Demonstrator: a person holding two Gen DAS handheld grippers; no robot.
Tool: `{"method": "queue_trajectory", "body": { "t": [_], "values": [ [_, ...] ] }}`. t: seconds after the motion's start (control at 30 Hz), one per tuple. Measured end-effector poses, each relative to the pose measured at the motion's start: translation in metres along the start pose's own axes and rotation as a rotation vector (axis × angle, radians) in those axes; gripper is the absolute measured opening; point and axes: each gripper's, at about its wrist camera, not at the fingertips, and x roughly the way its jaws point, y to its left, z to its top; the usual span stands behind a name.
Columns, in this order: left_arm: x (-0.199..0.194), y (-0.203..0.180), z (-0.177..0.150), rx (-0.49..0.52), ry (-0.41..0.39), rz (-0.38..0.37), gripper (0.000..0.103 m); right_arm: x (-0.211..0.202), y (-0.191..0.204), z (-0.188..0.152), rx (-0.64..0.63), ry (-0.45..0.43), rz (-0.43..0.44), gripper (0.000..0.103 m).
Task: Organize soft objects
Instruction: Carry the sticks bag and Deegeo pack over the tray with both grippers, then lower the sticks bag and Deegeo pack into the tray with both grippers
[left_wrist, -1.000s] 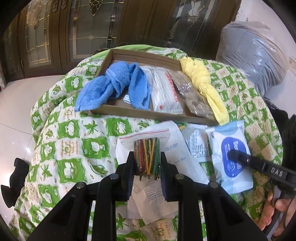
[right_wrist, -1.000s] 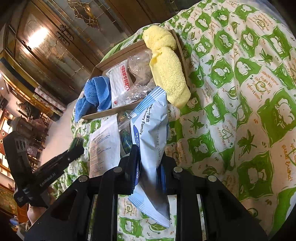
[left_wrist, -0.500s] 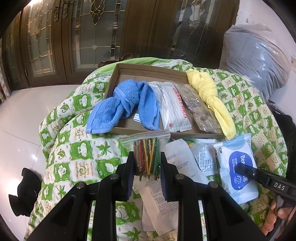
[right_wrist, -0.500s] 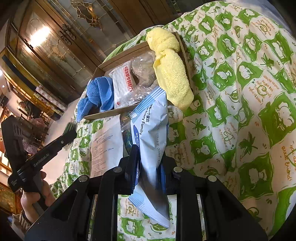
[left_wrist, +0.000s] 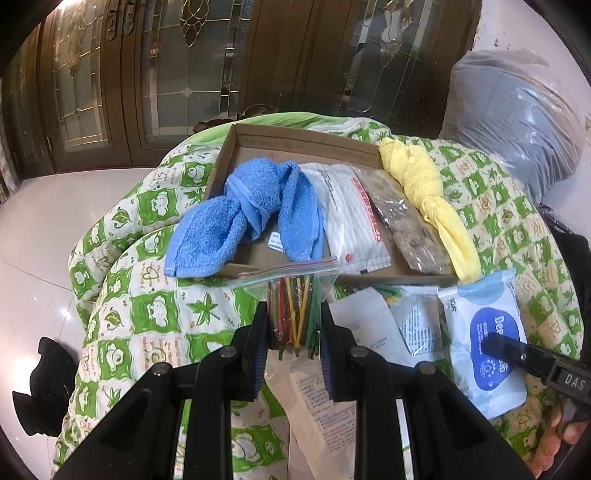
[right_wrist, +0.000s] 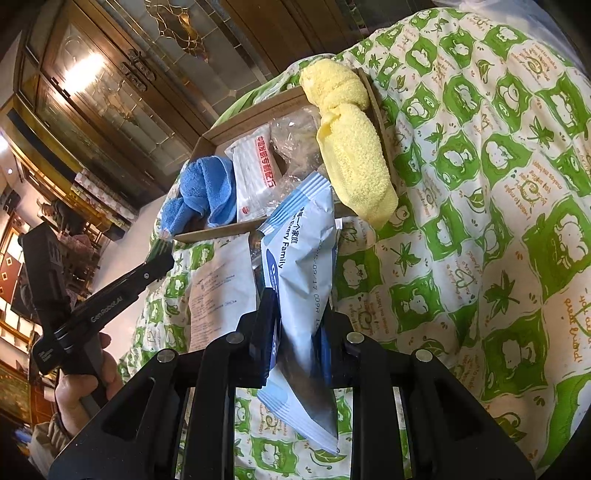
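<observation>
Clear plastic zip bag of coloured sticks (left_wrist: 293, 295), clamped in the left gripper (left_wrist: 291, 347) before the shallow cardboard tray (left_wrist: 295, 142), risks snagging its near rim, while the right gripper (right_wrist: 295, 328) pinches a slippery blue-and-white wet-wipes pack (right_wrist: 301, 273).

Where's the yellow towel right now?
The yellow towel lies knotted along the right edge of the cardboard tray, beside the clear bag, its end hanging over the near rim.

Green/white quilt (left_wrist: 147, 306) covers the furniture. Behind: dark wood doors w/ leaded glass (left_wrist: 177, 77). Grey plastic-wrapped bundle (left_wrist: 513, 118) at right. Black item (left_wrist: 48, 387) on white tile floor (left_wrist: 40, 229), left.
</observation>
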Motion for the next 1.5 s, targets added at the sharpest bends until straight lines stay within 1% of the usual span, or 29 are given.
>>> {"method": "queue_trajectory", "body": {
  "t": [0.17,0.43,0.6,0.73,0.87,1.03,1.17,1.3,1.5],
  "values": [
    [0.006,0.004,0.008,-0.017,0.007,-0.017,0.024,-0.001,-0.001,0.001,0.01,-0.001,0.004,0.02],
    [0.019,-0.001,0.027,0.016,0.011,-0.01,0.024,-0.004,0.001,0.003,0.012,-0.014,0.01,0.02],
    [0.035,0.003,0.039,0.011,0.017,-0.008,0.024,-0.008,0.002,0.004,0.007,-0.023,0.014,0.02],
    [0.05,0.007,0.046,-0.008,0.026,-0.037,0.024,-0.009,0.005,0.006,0.001,-0.024,0.009,0.02],
    [0.063,0.012,0.051,-0.002,0.036,-0.044,0.024,-0.011,0.01,0.013,-0.002,-0.03,0.005,0.02],
    [0.077,0.023,0.05,-0.022,0.061,-0.066,0.024,-0.014,0.022,0.04,0.002,-0.041,0.014,0.02],
    [0.081,0.027,0.053,-0.037,0.057,-0.085,0.024,-0.011,0.035,0.074,-0.017,-0.052,0.01,0.02],
    [0.081,0.029,0.051,-0.052,0.059,-0.101,0.024,0.003,0.045,0.106,-0.043,-0.055,-0.014,0.02],
    [0.079,0.031,0.049,-0.06,0.058,-0.105,0.024,0.034,0.045,0.151,0.005,-0.044,0.01,0.02]
  ]
}}
